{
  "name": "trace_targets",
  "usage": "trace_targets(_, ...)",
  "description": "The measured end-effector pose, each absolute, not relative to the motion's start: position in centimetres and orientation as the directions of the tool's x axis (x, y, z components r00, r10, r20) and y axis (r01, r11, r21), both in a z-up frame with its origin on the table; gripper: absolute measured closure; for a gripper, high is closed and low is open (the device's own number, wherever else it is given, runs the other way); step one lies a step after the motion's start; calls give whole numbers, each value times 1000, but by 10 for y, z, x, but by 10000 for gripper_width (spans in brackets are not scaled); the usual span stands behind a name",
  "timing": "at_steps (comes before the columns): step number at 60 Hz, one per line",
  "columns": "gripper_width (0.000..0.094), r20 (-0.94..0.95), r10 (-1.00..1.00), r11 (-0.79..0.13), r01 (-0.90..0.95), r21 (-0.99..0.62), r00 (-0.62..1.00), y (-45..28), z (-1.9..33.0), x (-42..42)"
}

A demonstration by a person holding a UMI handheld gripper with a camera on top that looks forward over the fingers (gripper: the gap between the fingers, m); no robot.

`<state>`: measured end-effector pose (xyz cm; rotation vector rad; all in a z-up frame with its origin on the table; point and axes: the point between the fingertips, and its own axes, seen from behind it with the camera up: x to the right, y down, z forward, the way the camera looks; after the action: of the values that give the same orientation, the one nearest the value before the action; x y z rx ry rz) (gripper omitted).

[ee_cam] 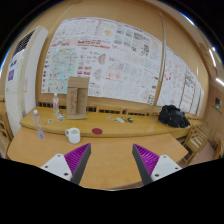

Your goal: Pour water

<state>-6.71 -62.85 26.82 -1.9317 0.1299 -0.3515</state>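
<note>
Two pink-padded fingers of the tongs (112, 165) stand spread and empty over the near bench (110, 158), aimed at the white cup (72, 135) and small bottle (41, 131) well beyond them, likely lining up a reach before pouring.

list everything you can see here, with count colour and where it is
white mug: 1, white, on the far table beyond the left finger
bottle: 1, clear, left of the white mug
cardboard box: 1, tan, upright behind the mug
red lid: 1, red, flat on the far table right of the mug
black bag: 1, black, at the far table's right end
posters: many, white with print, covering the wall behind
near table: 1, light wood, under the fingers
gripper: 1, purple pads, fingers open, nothing between them
</note>
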Motion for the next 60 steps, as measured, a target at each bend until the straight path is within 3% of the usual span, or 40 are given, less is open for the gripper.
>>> trace_targets(13,85,195,-247,-424,75,-903,949,-624,231,-94)
trace_targets(32,91,171,-182,-518,54,-854,968,-593,116,-233)
trace_targets(43,88,82,-58,-513,41,-857,995,-512,76,-372)
trace_targets(60,85,35,59,-403,56,-913,998,-337,68,-509)
